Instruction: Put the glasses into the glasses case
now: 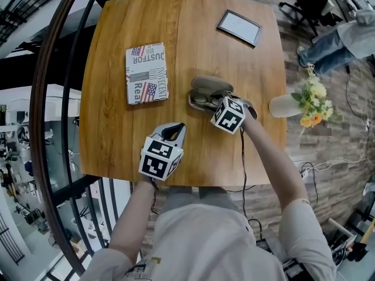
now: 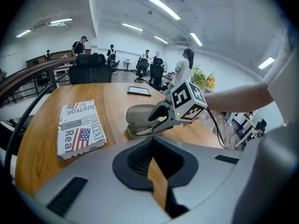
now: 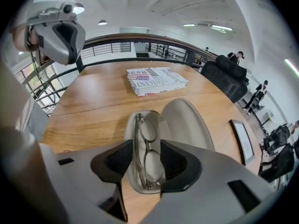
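Right claw wide open, astride glasses lying in open glasses case on bench. Left claw near-closed, empty, well apart.

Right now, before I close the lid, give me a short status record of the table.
glasses: lying inside the open case
case: lid up, resting on the table
right hand-held gripper: jaws apart on either side of the glasses, not gripping
left hand-held gripper: jaws together, empty, short of the case
other items: flag-print box, frame, flower vase
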Motion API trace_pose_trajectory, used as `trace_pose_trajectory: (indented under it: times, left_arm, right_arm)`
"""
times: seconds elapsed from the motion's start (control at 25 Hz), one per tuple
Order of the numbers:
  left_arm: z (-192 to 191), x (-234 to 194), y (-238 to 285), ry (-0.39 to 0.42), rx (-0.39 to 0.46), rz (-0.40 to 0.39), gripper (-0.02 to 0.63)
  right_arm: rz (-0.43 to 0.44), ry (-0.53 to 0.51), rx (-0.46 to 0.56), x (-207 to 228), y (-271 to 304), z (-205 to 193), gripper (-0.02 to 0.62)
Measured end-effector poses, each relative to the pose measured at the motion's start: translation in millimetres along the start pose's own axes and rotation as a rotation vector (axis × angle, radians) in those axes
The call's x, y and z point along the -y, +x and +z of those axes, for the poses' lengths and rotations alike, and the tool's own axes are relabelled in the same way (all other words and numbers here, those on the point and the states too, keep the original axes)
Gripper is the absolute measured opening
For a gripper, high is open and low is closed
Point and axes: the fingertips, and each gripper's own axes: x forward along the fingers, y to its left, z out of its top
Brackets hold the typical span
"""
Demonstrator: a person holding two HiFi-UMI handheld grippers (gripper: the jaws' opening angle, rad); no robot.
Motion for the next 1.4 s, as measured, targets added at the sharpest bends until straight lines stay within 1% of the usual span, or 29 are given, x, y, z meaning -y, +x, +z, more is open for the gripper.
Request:
trace_pose_trajectory:
  times: [0.12, 0.2, 0.24, 0.44, 0.56, 0.64, 0.8, 0.96, 1.12, 1.28, 1.4]
  left_arm:
    - [1, 8, -4, 0.016, 0.006, -0.009, 0.017]
    - [6, 10, -9, 0.031, 0.018, -0.008, 0.017]
    - [10, 10, -13, 0.039, 0.026, -0.004, 0.017]
    - [42, 2, -41, 0.086, 0.091, 0.039, 0.017]
    - [62, 0, -63, 0.123, 0.131, 0.075, 0.017]
    - [75, 1, -81, 0.156, 0.158, 0.100, 0.017]
    - [115, 20, -125, 0.223, 0.251, 0.117, 0.017]
    - [147, 40, -163, 0.301, 0.339, 0.141, 0.017]
    - [176, 61, -201, 0.334, 0.458, 0.142, 0.017]
    - [196, 83, -236, 0.382, 0.550, 0.154, 0.017]
    - [205, 96, -256, 0.398, 0.596, 0.154, 0.017]
  right_arm:
    - [0.000, 0.046, 0.029, -1, -14, 3, 0.207]
    - [-0.017, 0.082, 0.058, 1, -27, 8, 0.206]
    - [-0.032, 0.097, 0.076, 3, -35, 10, 0.204]
    - [-0.152, 0.163, 0.190, 22, -93, 35, 0.137]
    - [-0.222, 0.162, 0.260, 25, -135, 52, 0.109]
    - [-0.249, 0.168, 0.310, 20, -163, 66, 0.094]
    - [-0.292, 0.190, 0.422, 10, -222, 90, 0.068]
    - [-0.325, 0.231, 0.560, -1, -277, 112, 0.054]
    - [-0.366, 0.267, 0.701, -15, -333, 131, 0.046]
    - [-0.357, 0.332, 0.822, -35, -382, 142, 0.041]
    - [-0.361, 0.351, 0.918, -50, -420, 149, 0.037]
